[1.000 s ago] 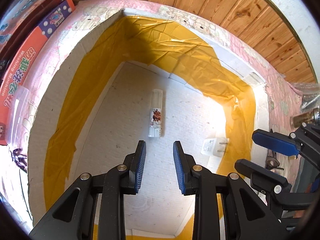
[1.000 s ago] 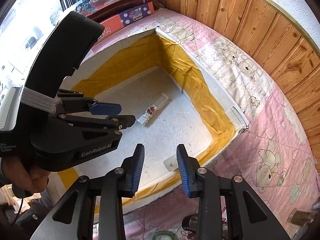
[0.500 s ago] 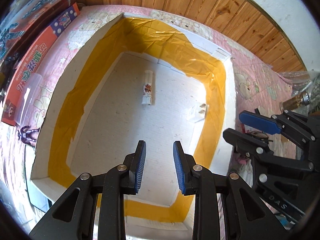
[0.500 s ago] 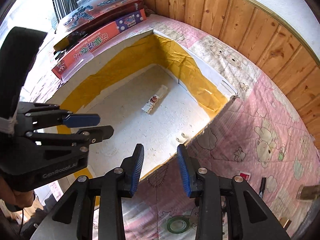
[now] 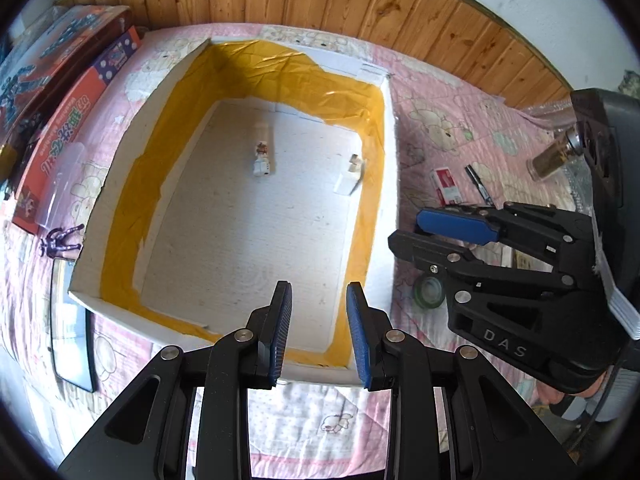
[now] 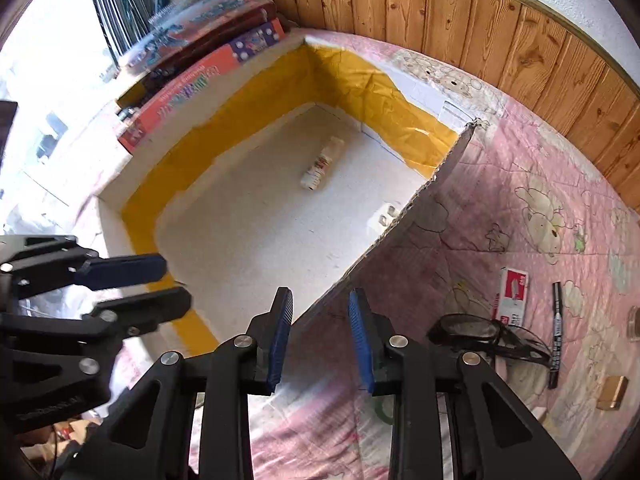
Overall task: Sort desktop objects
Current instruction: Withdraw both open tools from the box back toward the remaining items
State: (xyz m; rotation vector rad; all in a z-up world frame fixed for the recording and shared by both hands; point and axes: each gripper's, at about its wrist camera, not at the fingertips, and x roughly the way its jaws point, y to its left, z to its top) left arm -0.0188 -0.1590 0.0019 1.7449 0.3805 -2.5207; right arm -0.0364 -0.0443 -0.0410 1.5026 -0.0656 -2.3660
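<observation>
A white foam box (image 5: pixel 394 152) lined with yellow tape stands on a pink quilt. On its floor lie a small white tube (image 5: pixel 262 159) (image 6: pixel 322 164) and a white charger plug (image 5: pixel 349 176) (image 6: pixel 384 216). My left gripper (image 5: pixel 318 286) (image 6: pixel 176 282) hovers over the box's near end, open and empty. My right gripper (image 6: pixel 319 292) (image 5: pixel 408 226) hangs above the box's right wall; its jaws are closing with nothing between them. Outside the box on the quilt lie a red-white packet (image 6: pixel 512 296) (image 5: pixel 446 186), a black marker (image 6: pixel 556 336), glasses (image 6: pixel 480 332) and a green tape roll (image 5: pixel 429 292).
Game boxes (image 5: pixel 68 128) are stacked left of the foam box. A purple figure (image 5: pixel 60 240) and a flat dark-framed panel (image 5: pixel 72 320) lie near its left corner. A brown bottle (image 5: pixel 554 156) and a small gold block (image 6: pixel 612 392) sit at the right. Wood panelling backs the quilt.
Both grippers have drawn back and away from inside the box, so more of the quilt shows. The right gripper has shifted right over the box wall, and its jaws stand slightly narrower.
</observation>
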